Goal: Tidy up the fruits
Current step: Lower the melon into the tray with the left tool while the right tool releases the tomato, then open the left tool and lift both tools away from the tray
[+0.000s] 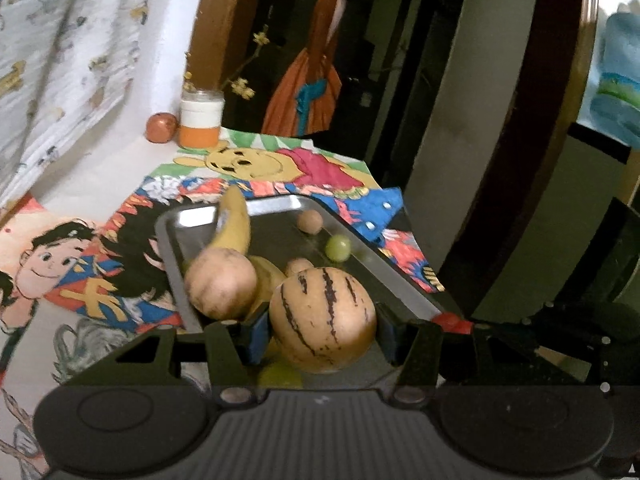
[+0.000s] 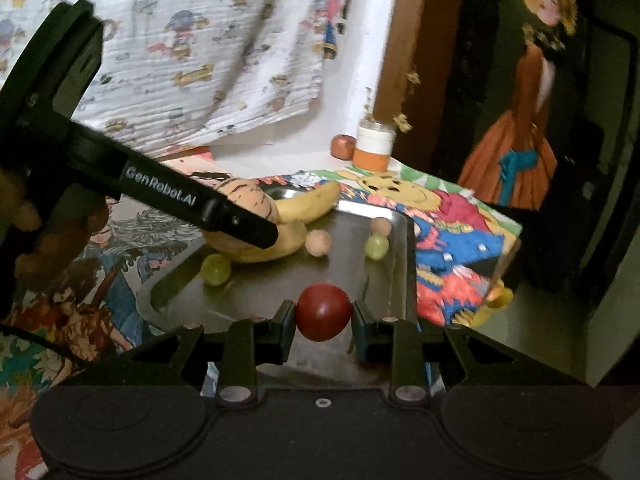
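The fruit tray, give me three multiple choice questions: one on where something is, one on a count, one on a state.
1. Where is the jar?
A. on the tray
B. beyond the tray, beside an apple
C. in the right tool

2. How many green grapes show in the right wrist view?
A. two
B. four
C. none

3. What is the right tool doing?
A. standing open, empty
B. clamping a banana
C. gripping a red tomato

B: the jar stands past the tray, next to the apple.
A: one grape, another.
C: the tomato sits between its pads.
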A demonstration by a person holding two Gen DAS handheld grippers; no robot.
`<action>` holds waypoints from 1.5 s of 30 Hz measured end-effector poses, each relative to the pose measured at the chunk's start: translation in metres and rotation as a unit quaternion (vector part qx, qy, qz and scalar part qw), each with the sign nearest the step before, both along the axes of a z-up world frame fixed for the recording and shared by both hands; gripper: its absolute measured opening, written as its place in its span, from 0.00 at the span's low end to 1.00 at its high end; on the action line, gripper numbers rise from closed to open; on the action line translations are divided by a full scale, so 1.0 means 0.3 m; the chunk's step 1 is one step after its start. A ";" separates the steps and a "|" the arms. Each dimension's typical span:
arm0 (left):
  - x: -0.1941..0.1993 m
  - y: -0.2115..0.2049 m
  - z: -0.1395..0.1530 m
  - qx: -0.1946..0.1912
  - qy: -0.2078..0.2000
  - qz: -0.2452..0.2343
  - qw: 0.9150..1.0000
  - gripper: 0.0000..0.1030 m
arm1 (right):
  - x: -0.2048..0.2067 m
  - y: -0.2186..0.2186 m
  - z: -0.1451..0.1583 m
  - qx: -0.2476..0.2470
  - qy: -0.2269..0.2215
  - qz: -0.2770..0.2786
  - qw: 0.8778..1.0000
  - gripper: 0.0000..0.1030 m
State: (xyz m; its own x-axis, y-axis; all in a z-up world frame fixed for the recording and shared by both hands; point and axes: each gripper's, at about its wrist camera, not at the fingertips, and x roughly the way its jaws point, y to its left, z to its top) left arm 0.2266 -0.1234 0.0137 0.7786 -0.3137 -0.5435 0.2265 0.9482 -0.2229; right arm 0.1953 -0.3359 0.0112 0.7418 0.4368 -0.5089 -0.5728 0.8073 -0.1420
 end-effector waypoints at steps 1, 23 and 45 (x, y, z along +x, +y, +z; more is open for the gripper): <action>-0.003 -0.008 -0.007 -0.001 0.003 -0.003 1.000 0.56 | -0.006 -0.005 -0.005 0.004 0.002 -0.007 1.000 0.31; -0.033 -0.071 -0.061 0.027 0.011 -0.022 0.999 0.56 | -0.035 -0.052 -0.039 0.036 0.014 -0.073 0.997 0.31; -0.065 -0.090 -0.061 0.060 0.007 -0.038 0.997 0.57 | -0.038 -0.053 -0.052 0.037 0.011 -0.086 0.996 0.31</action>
State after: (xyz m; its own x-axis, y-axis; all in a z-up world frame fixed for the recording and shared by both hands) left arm 0.2072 -0.1503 -0.0047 0.7474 -0.3038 -0.5909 0.2966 0.9484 -0.1123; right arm 0.1839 -0.3517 -0.0044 0.7979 0.3419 -0.4965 -0.4279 0.9013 -0.0669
